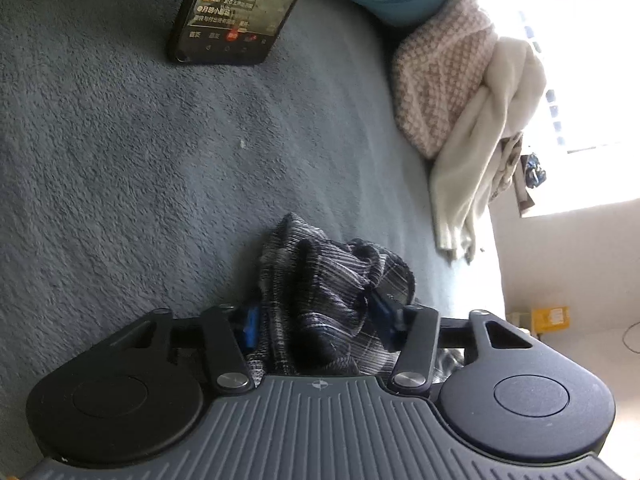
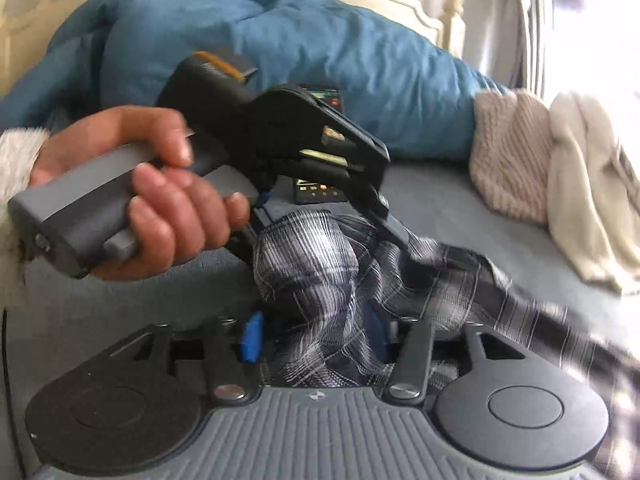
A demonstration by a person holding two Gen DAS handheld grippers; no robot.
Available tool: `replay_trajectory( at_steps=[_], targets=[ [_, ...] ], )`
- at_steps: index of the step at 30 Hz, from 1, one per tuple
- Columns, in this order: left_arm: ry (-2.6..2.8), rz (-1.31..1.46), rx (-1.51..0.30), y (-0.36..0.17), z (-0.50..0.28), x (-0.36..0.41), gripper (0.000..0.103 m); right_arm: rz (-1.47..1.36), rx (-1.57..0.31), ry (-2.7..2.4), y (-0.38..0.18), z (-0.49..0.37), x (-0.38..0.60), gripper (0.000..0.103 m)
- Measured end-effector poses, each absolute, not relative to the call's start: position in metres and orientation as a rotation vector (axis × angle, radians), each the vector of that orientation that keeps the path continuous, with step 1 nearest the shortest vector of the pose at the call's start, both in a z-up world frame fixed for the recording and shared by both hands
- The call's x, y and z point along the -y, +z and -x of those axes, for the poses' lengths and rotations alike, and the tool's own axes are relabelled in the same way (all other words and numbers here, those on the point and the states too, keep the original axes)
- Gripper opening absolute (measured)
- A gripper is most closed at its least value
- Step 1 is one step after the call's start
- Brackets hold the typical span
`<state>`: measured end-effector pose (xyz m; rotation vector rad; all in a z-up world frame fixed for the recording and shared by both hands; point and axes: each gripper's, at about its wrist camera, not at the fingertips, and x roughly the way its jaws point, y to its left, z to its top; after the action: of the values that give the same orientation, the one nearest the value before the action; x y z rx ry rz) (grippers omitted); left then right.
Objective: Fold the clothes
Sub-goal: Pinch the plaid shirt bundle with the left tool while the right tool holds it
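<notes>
1. Left wrist view: your left gripper (image 1: 316,316) has its jaws clamped on a bunched fold of the plaid garment (image 1: 324,280), which rises between the blue pads at 6 o'clock.
2. The garment lies on the blue-grey bed cover (image 1: 140,160). A phone (image 1: 236,12) with a lit screen lies at 11 o'clock; a pink knit (image 1: 444,76) and a cream cloth (image 1: 492,136) are heaped at 2 o'clock.
3. Right wrist view: your right gripper (image 2: 316,340) has its jaws apart, with plaid cloth lying loose between them; no earlier view is shown.
4. Your left hand (image 2: 168,196) grips the other tool's handle at 9 o'clock; its jaws pinch the garment at centre.
5. A blue duvet (image 2: 320,48) is piled at 12 o'clock.
</notes>
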<state>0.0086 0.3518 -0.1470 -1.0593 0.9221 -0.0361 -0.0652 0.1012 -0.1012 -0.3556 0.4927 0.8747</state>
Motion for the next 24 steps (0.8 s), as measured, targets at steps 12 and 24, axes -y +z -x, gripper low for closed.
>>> replay_trajectory(
  at_steps=[12,24],
  targets=[
    [-0.062,1.069,-0.965,-0.150,-0.010,-0.360,0.043,0.512,-0.529,0.793,-0.123,0.056,-0.142,0.057],
    [-0.110,1.024,-1.006,-0.147,-0.018,-0.353,0.056,0.386,-0.606,0.771,-0.123,0.042,-0.137,0.029]
  ],
)
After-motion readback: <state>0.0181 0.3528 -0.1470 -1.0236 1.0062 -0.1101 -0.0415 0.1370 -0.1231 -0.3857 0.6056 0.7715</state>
